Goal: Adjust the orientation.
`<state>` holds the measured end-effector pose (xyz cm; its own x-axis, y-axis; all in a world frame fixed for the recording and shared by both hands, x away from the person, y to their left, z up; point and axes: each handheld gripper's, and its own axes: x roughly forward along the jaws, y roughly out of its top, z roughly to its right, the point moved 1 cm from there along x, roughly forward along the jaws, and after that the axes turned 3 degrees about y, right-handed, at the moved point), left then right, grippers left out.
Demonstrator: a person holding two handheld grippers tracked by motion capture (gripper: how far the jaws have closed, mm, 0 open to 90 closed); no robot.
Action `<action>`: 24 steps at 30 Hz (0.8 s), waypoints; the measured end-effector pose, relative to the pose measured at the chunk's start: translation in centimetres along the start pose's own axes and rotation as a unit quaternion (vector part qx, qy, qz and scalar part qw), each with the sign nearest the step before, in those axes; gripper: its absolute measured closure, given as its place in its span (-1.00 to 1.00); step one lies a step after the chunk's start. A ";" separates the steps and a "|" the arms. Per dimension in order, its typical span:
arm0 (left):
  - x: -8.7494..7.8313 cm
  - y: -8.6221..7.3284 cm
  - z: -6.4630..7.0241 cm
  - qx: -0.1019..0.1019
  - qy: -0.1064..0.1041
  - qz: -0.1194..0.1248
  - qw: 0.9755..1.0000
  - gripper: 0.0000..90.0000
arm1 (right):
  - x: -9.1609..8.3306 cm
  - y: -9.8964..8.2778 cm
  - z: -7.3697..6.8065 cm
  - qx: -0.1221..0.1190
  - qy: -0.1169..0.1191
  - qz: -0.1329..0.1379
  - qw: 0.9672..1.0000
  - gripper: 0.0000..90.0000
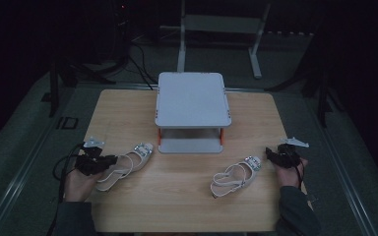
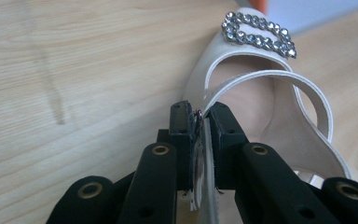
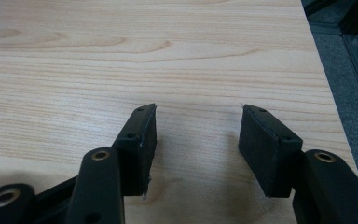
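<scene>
Cream sandals (image 1: 123, 167) w/ silver rhinestone buckles (image 2: 259, 33), light wood-grain table (image 1: 177, 206), grey shelf (image 1: 192, 98), black claws (image 3: 196, 140)

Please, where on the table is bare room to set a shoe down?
Bare wood lies between the left sandal and the right sandal, before the grey two-tier rack, and along the near table edge. Crowded: beside each sandal, where the grippers are.

The right tool (image 3: 196, 140) is hovering over the pale wooden bench (image 3: 168, 56), its two black jaws standing apart with nothing between them.
</scene>
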<state>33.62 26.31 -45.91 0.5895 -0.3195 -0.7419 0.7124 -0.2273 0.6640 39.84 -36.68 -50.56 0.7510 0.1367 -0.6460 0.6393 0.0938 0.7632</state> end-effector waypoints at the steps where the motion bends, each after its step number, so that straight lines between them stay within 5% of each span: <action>1: 0.2 0.1 -0.3 -0.009 0.006 0.001 1.000 0.82 | 0.0 0.0 0.0 0.000 0.000 0.000 1.000 0.02; 9: 1.8 1.9 -2.1 -0.070 0.049 0.019 0.996 0.82 | 0.0 0.0 0.0 0.000 0.000 0.000 1.000 0.02; 12: 2.0 2.2 -2.2 -0.073 0.049 0.019 0.996 0.82 | 0.0 0.0 0.0 0.000 0.000 -0.001 1.000 0.02; 19: 2.6 3.8 -2.8 -0.028 0.050 -0.012 0.998 0.71 | 0.0 0.0 0.0 0.002 0.001 0.000 1.000 0.02; 24: 2.2 4.3 -2.7 0.000 0.044 -0.005 0.999 0.31 | 0.0 0.0 0.0 0.001 0.001 0.000 1.000 0.02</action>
<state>38.95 27.12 -44.95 0.6128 -0.2359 -0.7542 0.7188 -0.2300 0.6560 39.87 -36.69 -50.54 0.7501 0.1387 -0.6466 0.6405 0.0911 0.7625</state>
